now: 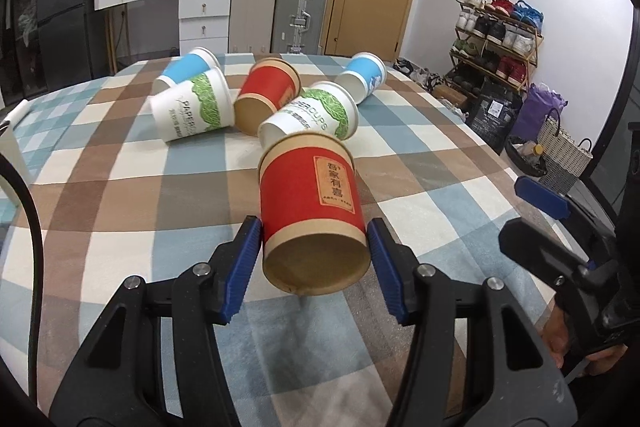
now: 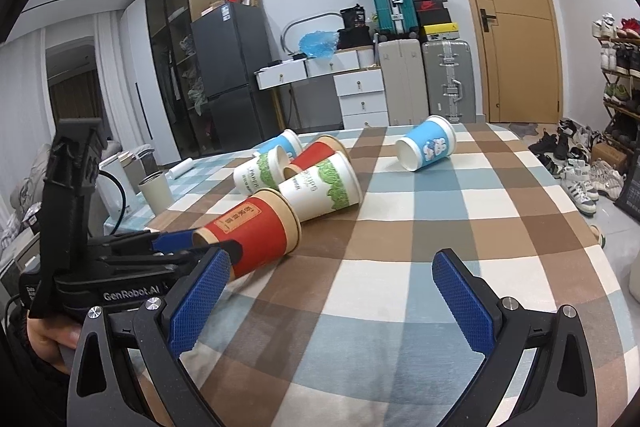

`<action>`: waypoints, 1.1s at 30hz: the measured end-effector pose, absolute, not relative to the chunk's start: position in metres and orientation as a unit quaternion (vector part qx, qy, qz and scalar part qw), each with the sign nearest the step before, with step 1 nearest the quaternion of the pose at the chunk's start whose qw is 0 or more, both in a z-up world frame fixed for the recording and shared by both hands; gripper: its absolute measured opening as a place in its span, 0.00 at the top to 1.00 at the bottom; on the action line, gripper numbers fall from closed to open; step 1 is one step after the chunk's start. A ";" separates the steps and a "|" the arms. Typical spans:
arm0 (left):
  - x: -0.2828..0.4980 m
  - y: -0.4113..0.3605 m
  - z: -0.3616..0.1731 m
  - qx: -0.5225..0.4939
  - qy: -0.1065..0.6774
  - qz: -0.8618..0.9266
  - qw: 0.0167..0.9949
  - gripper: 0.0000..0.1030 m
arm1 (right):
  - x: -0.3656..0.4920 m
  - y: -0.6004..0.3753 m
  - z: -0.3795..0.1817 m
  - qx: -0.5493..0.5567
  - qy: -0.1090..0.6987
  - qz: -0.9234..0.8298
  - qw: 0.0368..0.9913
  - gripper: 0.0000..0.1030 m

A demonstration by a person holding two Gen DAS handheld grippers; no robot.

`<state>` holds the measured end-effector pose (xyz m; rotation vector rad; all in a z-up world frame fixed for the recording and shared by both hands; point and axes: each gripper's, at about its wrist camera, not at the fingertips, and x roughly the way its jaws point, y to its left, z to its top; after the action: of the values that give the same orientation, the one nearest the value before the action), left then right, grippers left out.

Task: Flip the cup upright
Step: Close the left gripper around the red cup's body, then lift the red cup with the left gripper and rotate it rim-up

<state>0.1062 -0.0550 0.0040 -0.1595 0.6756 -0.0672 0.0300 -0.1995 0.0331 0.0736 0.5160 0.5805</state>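
A red and brown paper cup [image 1: 310, 203] lies on its side on the checked tablecloth [image 1: 120, 187], its base toward me. My left gripper [image 1: 314, 263] is shut on this cup near its base, blue pads touching both sides. The right wrist view shows the same cup [image 2: 256, 231] with the left gripper [image 2: 192, 247] around its base end. My right gripper [image 2: 328, 303] is open and empty above the cloth [image 2: 400, 267], to the right of the cup.
Several more cups lie on their sides behind: two white and green [image 1: 192, 107] [image 1: 316, 115], one red [image 1: 268, 95], two blue [image 1: 364, 75] [image 1: 188, 67]. A grey tumbler [image 2: 156, 193] stands at the table's left edge. Suitcases, drawers and a shoe rack [image 1: 496, 39] stand beyond.
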 end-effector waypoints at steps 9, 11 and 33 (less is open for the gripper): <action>0.072 -0.041 0.013 -0.082 0.308 -0.017 0.948 0.50 | 0.018 -0.184 0.037 0.020 0.243 0.303 0.921 0.00; 0.065 -0.040 0.016 -0.080 0.302 -0.013 0.950 0.50 | 0.016 -0.183 0.037 0.019 0.241 0.305 0.921 0.00; -0.010 -0.046 0.013 -0.102 0.262 0.021 0.959 0.50 | 0.014 -0.173 0.030 0.014 0.257 0.317 0.913 0.00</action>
<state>-0.0101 -0.0455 0.0131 -0.2062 0.5311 0.0423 0.0138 -0.1734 0.0297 0.0296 0.5286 0.6536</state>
